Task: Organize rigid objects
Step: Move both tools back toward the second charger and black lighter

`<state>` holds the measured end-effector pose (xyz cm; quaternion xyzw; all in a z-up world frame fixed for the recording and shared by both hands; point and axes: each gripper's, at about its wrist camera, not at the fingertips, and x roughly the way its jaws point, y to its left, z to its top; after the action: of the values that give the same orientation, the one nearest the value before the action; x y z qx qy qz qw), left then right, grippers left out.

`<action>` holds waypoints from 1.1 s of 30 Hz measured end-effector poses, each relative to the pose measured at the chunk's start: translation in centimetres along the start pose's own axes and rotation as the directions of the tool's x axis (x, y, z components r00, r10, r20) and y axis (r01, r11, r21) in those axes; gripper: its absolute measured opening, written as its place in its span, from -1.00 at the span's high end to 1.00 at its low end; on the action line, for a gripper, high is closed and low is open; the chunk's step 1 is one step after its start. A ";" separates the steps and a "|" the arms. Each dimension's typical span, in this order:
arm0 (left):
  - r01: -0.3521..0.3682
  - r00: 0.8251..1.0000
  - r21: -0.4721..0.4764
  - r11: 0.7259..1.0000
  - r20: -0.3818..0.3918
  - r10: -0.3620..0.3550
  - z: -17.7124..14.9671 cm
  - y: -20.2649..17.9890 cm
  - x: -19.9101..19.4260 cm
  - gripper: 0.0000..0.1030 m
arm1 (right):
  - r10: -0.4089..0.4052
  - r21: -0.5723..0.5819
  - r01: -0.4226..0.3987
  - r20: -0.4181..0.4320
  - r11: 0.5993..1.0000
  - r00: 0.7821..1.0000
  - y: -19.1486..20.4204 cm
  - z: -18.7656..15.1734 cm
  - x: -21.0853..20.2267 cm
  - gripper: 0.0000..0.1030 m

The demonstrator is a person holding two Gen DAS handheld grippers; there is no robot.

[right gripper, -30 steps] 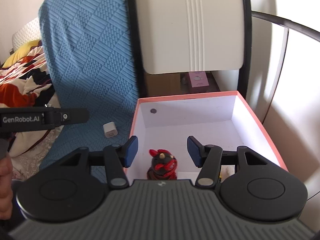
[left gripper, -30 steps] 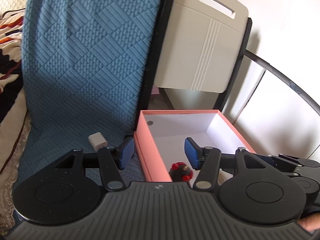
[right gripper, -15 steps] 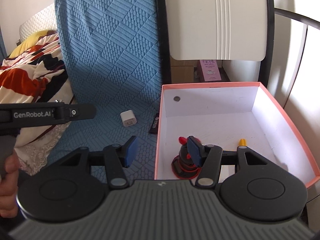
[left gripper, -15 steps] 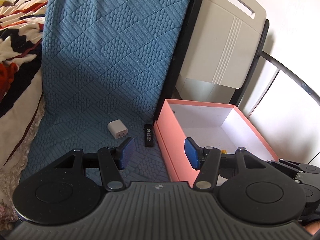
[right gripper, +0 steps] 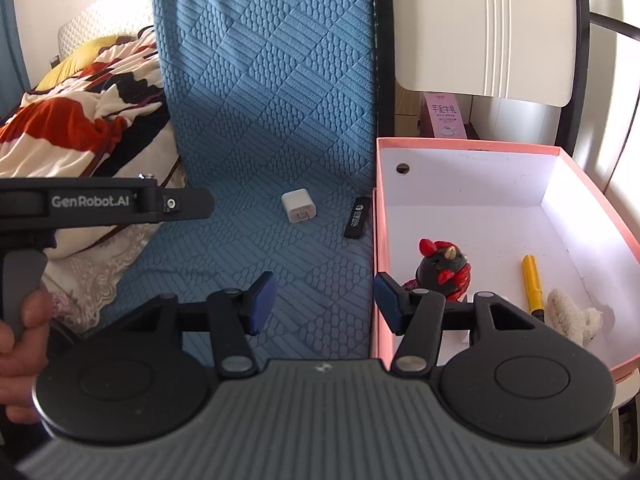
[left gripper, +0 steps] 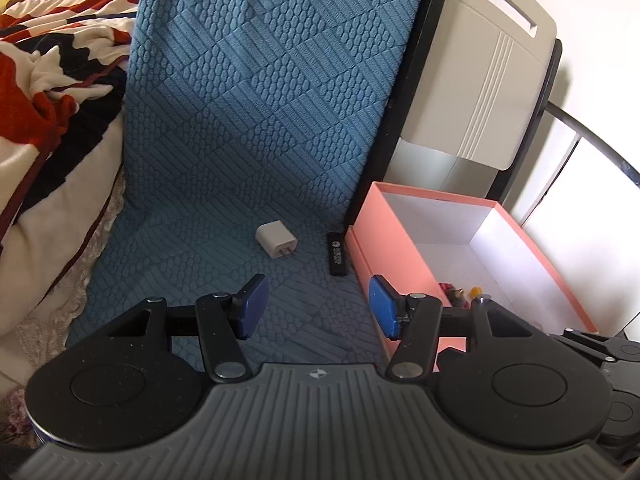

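A white charger plug [left gripper: 277, 239] [right gripper: 299, 206] and a small black stick [left gripper: 337, 254] [right gripper: 357, 217] lie on the blue quilted mat [left gripper: 248, 128], just left of the pink box [left gripper: 384, 240] [right gripper: 592, 176]. Inside the box sit a red and black toy figure [right gripper: 442, 270], a yellow pen [right gripper: 532, 284] and a fluffy white piece [right gripper: 572, 316]. My left gripper [left gripper: 318, 306] hovers open over the mat, short of the plug and stick. Over the box's left wall my right gripper [right gripper: 324, 300] is open too, with nothing between its fingers.
A patterned red, white and black blanket [left gripper: 48, 92] lies left of the mat. A white chair back with a black frame [left gripper: 480, 92] stands behind the box. A hand [right gripper: 20, 344] grips the left tool's handle. A pink carton [right gripper: 444, 116] stands under the chair.
Both grippers have shifted left and lower, away from above the box toward the mat. The plug and black stick have come into fuller view. Both pairs of jaws kept their gap.
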<state>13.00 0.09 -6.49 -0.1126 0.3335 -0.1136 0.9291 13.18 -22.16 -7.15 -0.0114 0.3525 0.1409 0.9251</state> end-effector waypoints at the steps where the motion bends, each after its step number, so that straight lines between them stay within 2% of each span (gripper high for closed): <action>1: 0.001 1.000 -0.004 1.000 -0.001 -0.001 -0.1 0.2 -0.1 -0.20 | -0.002 -0.003 0.002 -0.003 1.000 1.000 0.2 -0.2 0.0 -0.11; 6: 0.002 1.000 -0.015 1.000 0.001 -0.002 -0.3 0.9 -0.3 -0.20 | 0.001 -0.004 -0.001 -0.022 1.000 1.000 1.2 -0.8 0.0 -0.11; 12: 0.040 0.999 -0.063 0.997 -0.032 -0.042 -0.5 2.3 1.0 -0.20 | 0.001 -0.023 -0.002 -0.022 1.000 1.000 2.2 -0.6 0.0 -0.11; 18: 0.028 0.999 -0.068 0.997 -0.016 -0.029 0.8 3.6 2.3 -0.20 | 0.016 -0.036 -0.018 -0.043 0.999 0.999 2.4 0.0 0.9 -0.11; 21: 0.019 0.999 -0.067 0.998 -0.035 -0.021 1.6 4.5 4.1 -0.20 | 0.001 -0.070 -0.005 -0.051 0.998 0.999 2.8 0.7 1.8 -0.11; 23: 0.040 0.997 -0.086 0.995 -0.058 -0.045 2.2 5.4 5.7 -0.20 | 0.005 -0.099 -0.010 -0.053 0.995 0.999 3.0 1.2 2.5 -0.11; 27: 0.025 0.991 -0.149 0.989 -0.128 -0.044 3.1 7.4 9.0 -0.20 | 0.015 -0.198 -0.025 -0.053 0.980 0.999 3.7 2.6 4.0 -0.11; 33: 0.029 0.983 -0.225 0.974 -0.171 -0.069 5.1 9.8 12.7 -0.20 | 0.004 -0.400 -0.036 -0.082 0.916 0.997 4.5 5.7 7.0 -0.11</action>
<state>27.14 6.45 -12.97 -0.2133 0.4227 -0.1084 0.8741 20.61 -15.41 -7.11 -0.2028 0.3528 0.2192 0.8868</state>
